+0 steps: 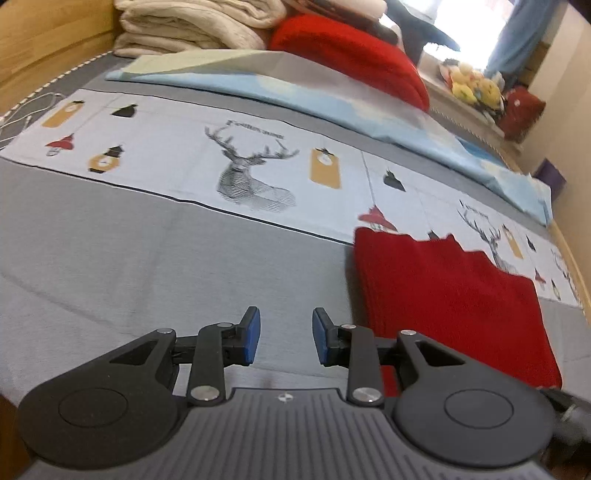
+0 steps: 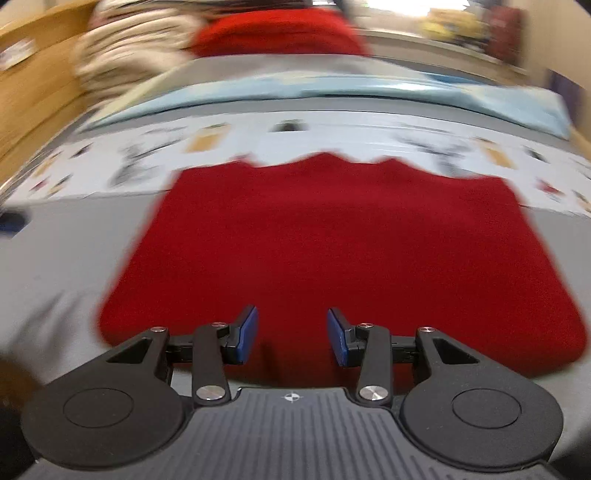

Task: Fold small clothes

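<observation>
Lying flat on the grey bed sheet (image 1: 155, 266), red knit garment (image 2: 332, 251), far edge on the deer-print band (image 1: 255, 170). Hovering with fingers spread and empty, right gripper (image 2: 291, 338) over its near hem, left gripper (image 1: 286, 336) just beside its left edge. Likely hazards: pinching sheet with knit, or one layer only. Seen only from left: folded blankets (image 1: 192, 29), red cushion (image 1: 351, 55).

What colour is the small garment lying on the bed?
Solid red garment, no print visible; the right wrist view shows it best, though blurred.
</observation>
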The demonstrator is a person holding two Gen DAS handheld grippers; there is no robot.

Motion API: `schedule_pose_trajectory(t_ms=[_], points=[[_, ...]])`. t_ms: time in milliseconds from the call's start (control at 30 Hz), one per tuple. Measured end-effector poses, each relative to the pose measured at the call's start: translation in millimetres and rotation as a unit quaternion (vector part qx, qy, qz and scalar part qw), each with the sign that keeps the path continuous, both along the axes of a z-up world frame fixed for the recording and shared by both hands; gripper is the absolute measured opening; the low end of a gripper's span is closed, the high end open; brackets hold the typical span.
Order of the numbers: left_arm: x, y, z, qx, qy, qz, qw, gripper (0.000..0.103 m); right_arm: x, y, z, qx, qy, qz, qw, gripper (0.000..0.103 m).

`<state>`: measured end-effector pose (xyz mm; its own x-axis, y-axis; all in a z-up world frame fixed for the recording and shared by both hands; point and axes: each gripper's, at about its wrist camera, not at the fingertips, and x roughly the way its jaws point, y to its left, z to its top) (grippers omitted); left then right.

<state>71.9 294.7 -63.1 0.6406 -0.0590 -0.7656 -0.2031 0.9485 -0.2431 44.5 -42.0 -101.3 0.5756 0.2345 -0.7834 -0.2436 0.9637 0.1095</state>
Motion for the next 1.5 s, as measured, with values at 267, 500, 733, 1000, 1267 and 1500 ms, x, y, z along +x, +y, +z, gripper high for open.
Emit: schedule_pose_trajectory(t_ms=[267,500,733,1000,1267,1500], points=[[-8.7,38.2,-2.8,-0.013,0.004,0.035,0.9993,0.034,-22.7,119.2,-9.9,-0.023,-0.018,0.16,0.987,0.05],[-5.3,50.1,-4.2,-0.02,0.005,0.043,0.9988,0.034,-30.0,167.4,-41.6,-0.157,-0.036,0.223,0.961,0.055],[5.8,43.1,-5.8,-0.024,0.003,0.04,0.9989,0.035,-39.1,177.4,-55.1,-0.22,-0.064,0.269,0.936,0.037],[19.0,32.5,-5.5,-0.03,0.001,0.051,0.9983,0.034,-35.8,173.0,-25.3,-0.177,-0.088,0.247,0.949,0.02],[23.4,41.3,-5.1,-0.032,0.001,0.092,0.9952,0.035,-58.7,184.7,19.8,-0.093,-0.102,0.219,0.966,0.019],[13.5,62.4,-1.9,-0.027,-0.006,0.154,0.9877,0.035,-28.0,144.2,69.3,0.061,-0.081,0.121,0.987,0.018]])
